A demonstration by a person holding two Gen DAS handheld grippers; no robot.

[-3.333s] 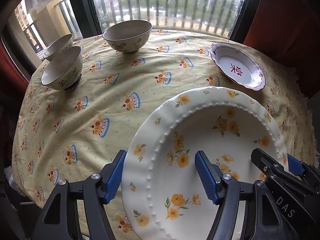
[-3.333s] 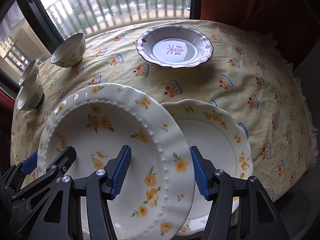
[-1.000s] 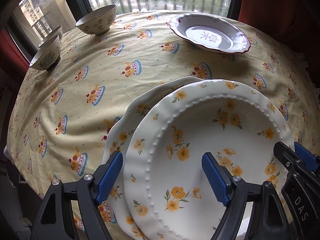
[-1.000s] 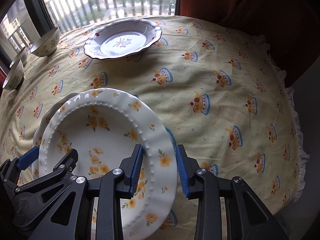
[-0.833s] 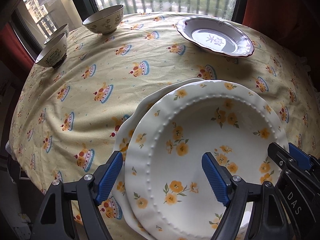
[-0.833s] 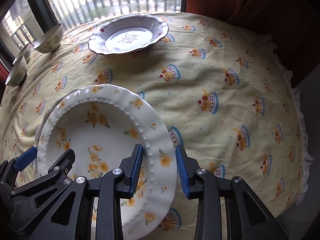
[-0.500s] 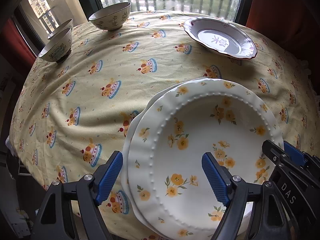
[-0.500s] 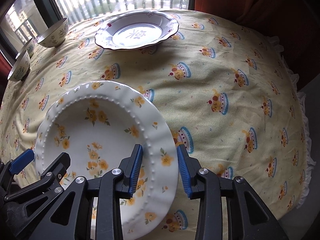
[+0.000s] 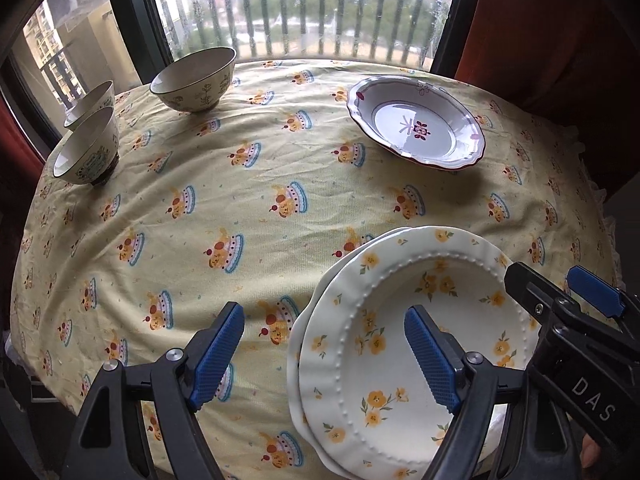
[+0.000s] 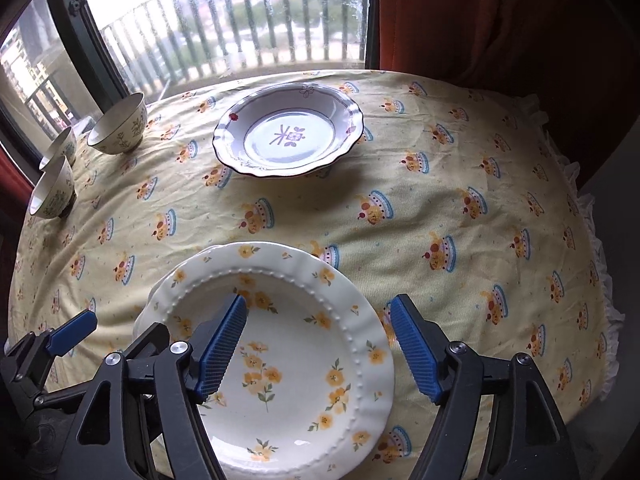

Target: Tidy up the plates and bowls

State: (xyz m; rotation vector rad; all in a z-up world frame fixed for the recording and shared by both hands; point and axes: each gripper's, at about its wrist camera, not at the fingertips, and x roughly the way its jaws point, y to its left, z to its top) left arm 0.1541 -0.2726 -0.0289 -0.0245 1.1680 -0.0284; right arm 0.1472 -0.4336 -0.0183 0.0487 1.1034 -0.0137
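A cream beaded-rim plate [image 10: 296, 364] is showing yellow flower sprigs. A white scalloped dish [image 10: 288, 136] is wearing a dark red edge and purple centre motif, and the pale yellow tablecloth [image 9: 224, 200] is carrying cupcake prints.

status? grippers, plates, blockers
Left gripper open, empty. Right gripper open, straddling top floral plate rim. Plate stacked on second one. Purple plate, three bowls unsorted. Nothing blocking.

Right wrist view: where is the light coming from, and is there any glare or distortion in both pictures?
Right wrist view: daylight from the window; small glare on the floral plate. Left wrist view: fisheye bends the table edge; the purple-rimmed plate casts a soft shadow.
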